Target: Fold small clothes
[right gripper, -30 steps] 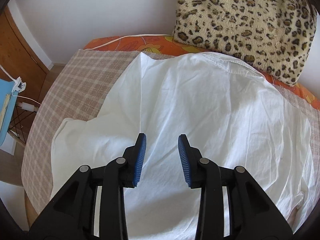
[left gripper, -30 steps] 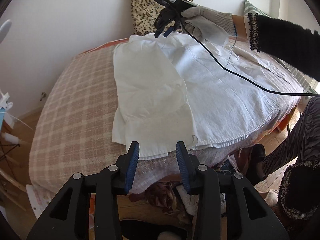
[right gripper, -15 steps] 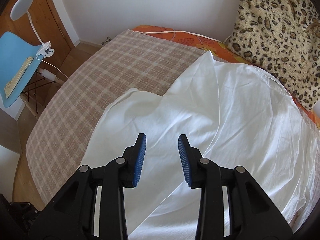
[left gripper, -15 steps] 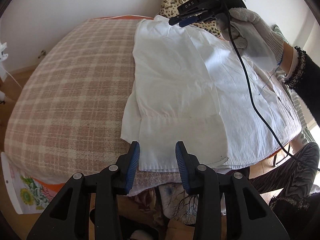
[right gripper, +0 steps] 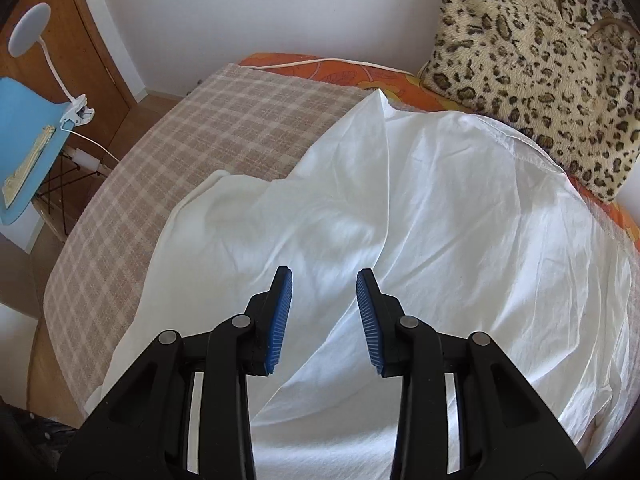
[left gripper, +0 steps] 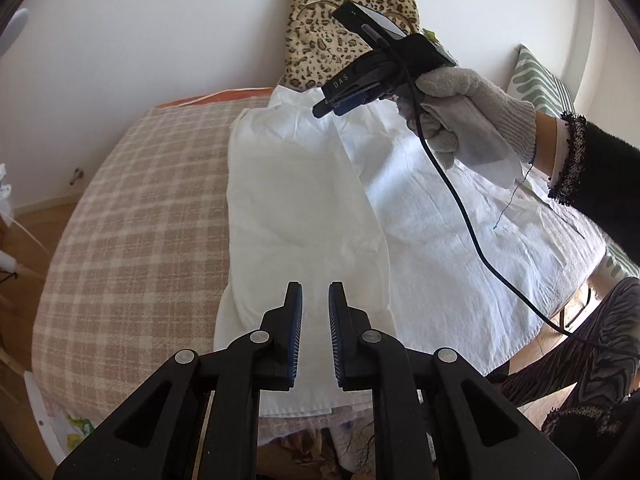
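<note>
A white garment [left gripper: 304,208] lies spread on the bed, its left part folded over the middle as a long panel. My left gripper [left gripper: 315,300] hovers above the near hem of that panel. Its jaws are closing to a narrow gap, and nothing is between the pads. A gloved hand [left gripper: 472,120] holds my right gripper [left gripper: 340,106] over the garment's far end by the collar. In the right wrist view the right gripper [right gripper: 324,280] stands open above a raised crease of the white garment [right gripper: 460,220], holding nothing.
A plaid blanket [left gripper: 132,240] covers the bed, with an orange sheet [right gripper: 320,68] at its head. A leopard-print cushion [right gripper: 540,60] leans on the wall. A black cable [left gripper: 472,240] hangs across the garment. A blue chair [right gripper: 24,136] with a clip lamp stands left.
The left jaws have narrowed and the left gripper has moved in over the garment's near hem. The right gripper has swung left across the far end of the garment, still open.
</note>
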Demonstrator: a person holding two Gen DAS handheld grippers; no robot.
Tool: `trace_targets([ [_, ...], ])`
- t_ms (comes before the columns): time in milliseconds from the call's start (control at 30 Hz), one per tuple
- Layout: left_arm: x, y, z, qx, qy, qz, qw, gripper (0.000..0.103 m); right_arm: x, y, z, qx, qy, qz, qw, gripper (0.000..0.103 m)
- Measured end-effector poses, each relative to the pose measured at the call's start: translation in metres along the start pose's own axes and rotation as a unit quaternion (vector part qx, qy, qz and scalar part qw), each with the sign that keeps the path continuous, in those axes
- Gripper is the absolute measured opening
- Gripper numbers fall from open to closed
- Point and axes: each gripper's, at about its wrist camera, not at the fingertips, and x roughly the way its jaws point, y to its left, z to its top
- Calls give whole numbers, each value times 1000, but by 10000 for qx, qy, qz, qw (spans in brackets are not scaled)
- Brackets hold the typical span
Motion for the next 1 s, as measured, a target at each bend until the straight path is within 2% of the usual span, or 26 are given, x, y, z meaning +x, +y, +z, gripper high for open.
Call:
trace_targets([
  [100,25,-13,2,149,170,-229,9995,12,-7,17,11,-282,-185,199,9992,35],
  [200,40,-20,-6,264,395,-412,9980,12,9,37,21,-569,-75,347,9977,35],
  [300,45,-29,-16,564,517,-413,9962,12,41,49,31,-728,135,67,9972,35],
  [467,41,-31,-27,785,425,-425,9951,12,85,39,48,-384,311,-214,9985,35],
  [533,34,-28,-32,730,417,-513,9951,12,97,33,51,-256,394,-336,9983,36],
  [667,4,-10,-34,231,101,-463,9986,12,102,34,51,-331,308,-511,9977,40],
  [700,-4,0,-33,26,-12,-437,9990,16,101,35,51,-309,303,-529,9977,41],
  [733,-10,11,-33,-180,-113,-372,9991,22,99,35,52,-273,292,-544,9977,42],
  [767,-15,23,-33,-401,-211,-247,9987,40,95,34,52,-219,284,-537,9979,42],
  [800,-18,34,-33,-612,-289,-131,9976,54,91,34,52,-152,271,-500,9983,42],
  [833,-20,46,-34,-870,-325,-60,9957,54,85,33,51,-70,272,-431,9987,44],
  [900,-18,67,-36,-1303,-244,-171,9910,54,76,35,49,44,331,-251,9991,49],
  [1000,-8,82,-40,-1661,-107,-265,9857,54,65,48,46,-15,463,-56,9989,55],
])
